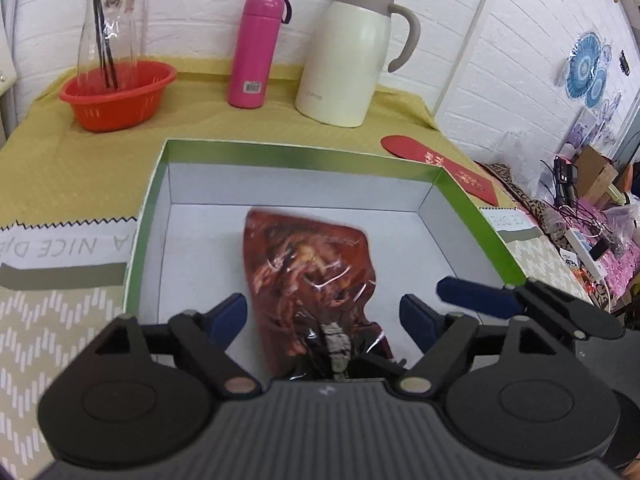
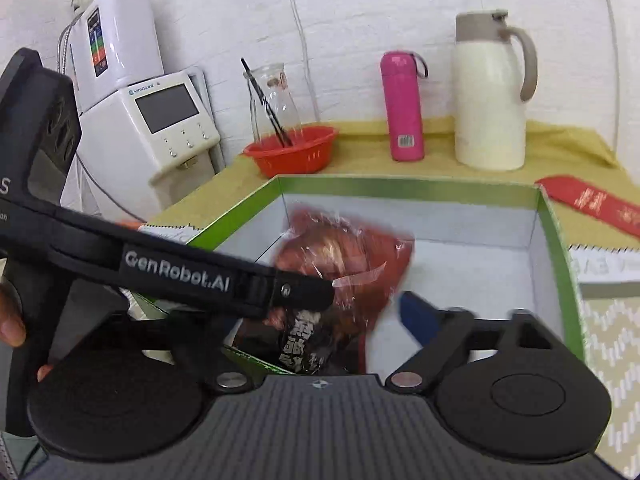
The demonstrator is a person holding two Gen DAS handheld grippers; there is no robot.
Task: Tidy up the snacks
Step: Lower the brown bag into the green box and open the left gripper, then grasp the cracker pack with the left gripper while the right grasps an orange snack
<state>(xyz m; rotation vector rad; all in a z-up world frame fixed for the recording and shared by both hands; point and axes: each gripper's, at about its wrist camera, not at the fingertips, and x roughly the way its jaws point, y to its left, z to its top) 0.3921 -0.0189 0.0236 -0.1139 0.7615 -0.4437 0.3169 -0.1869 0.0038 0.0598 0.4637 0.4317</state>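
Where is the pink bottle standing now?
The pink bottle stands upright at the back of the yellow cloth, between the red basket and the white thermos jug, behind the green box.

My left wrist view and right wrist view both look close down into the box [image 1: 460, 200] [image 2: 554, 240], facing the back wall.

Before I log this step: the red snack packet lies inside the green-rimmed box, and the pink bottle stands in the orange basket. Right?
Not quite. The snack packet does lie in the green-rimmed box, but the pink bottle stands on the tablecloth beside the orange basket; the left wrist view shows a glass carafe in it.
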